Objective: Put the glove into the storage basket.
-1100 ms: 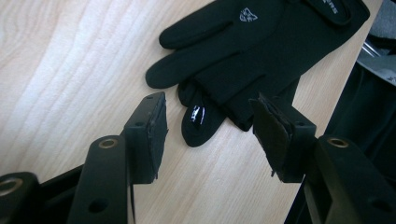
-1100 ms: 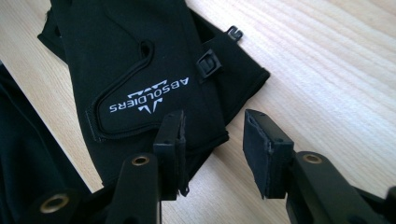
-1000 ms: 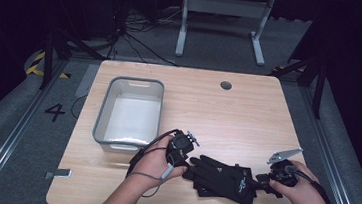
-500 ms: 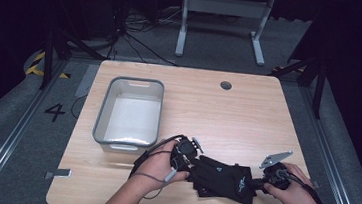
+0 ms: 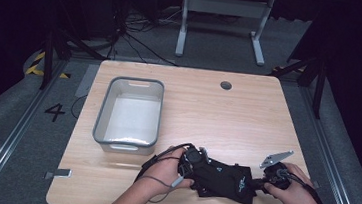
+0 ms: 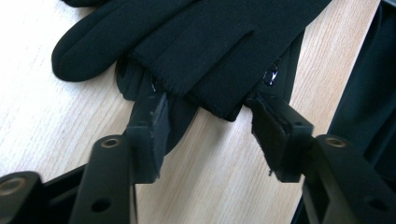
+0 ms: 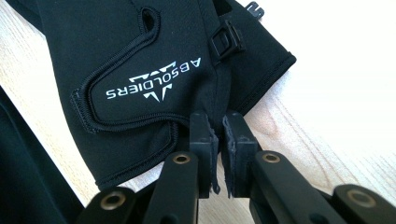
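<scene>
A pair of black gloves (image 5: 222,179) lies near the table's front edge, between my two grippers. In the left gripper view the glove fingers (image 6: 201,42) stretch over the wood, and my left gripper (image 6: 212,126) is open with a jaw on either side of their ends. In the high view the left gripper (image 5: 201,161) sits at the gloves' left end. My right gripper (image 7: 218,135) is shut on the cuff edge of the glove printed "ABSOLDIERS" (image 7: 154,84). It shows at the gloves' right end (image 5: 257,182) in the high view.
A grey plastic bin (image 5: 130,81) with nothing in it stands on the left half of the wooden table (image 5: 218,115). A round cable hole (image 5: 226,85) sits near the far edge. The table's front edge runs just below the gloves.
Both grippers have closed in on the gloves: the left moved right and nearer onto the finger end, the right moved left onto the cuff end.
</scene>
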{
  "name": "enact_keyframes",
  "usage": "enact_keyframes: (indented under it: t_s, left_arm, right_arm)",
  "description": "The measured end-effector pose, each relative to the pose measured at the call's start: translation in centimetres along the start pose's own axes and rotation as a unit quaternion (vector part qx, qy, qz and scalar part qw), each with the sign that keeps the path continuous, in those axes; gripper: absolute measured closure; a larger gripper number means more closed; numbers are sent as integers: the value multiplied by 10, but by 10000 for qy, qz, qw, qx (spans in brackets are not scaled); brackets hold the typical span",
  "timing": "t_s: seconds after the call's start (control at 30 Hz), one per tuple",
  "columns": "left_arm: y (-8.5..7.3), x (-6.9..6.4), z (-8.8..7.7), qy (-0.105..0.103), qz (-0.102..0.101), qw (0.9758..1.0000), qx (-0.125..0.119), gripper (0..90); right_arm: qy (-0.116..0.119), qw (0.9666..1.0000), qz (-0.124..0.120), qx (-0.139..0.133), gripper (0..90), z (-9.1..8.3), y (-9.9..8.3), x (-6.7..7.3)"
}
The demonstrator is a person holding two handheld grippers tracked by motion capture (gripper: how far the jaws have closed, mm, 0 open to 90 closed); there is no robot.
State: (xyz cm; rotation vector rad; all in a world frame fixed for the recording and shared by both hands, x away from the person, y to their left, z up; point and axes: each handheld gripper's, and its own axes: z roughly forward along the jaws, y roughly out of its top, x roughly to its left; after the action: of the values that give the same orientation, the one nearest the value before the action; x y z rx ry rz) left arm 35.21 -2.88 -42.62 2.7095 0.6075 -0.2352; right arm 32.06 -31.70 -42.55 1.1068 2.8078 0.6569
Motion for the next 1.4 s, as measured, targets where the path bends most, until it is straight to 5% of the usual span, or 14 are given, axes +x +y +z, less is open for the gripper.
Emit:
enact_keyframes:
  t_s: [0.33, 0.43, 0.63, 0.97, 1.4]
  left_arm:
    - [4, -6, -1, 381, 146, 9991, -97, 763]
    - [3, -8, -5, 344, 110, 9993, -98, 872]
    - [4, -13, -11, 403, 158, 9990, -110, 886]
    - [0, -30, -36, 565, 336, 9968, -455, 886]
    - [-5, -46, -40, 653, 438, 9962, -380, 886]
  right_arm:
    - [-49, 10000, -24, -45, 844, -2, 1, 1]
    - [-74, 9999, -27, -112, 845, -4, 1, 2]
    - [-149, 9995, -58, -269, 846, -11, 2, 4]
    - [-344, 9966, -74, -739, 846, -35, 4, 4]
    - [-497, 9932, -295, -1015, 849, -36, 18, 2]
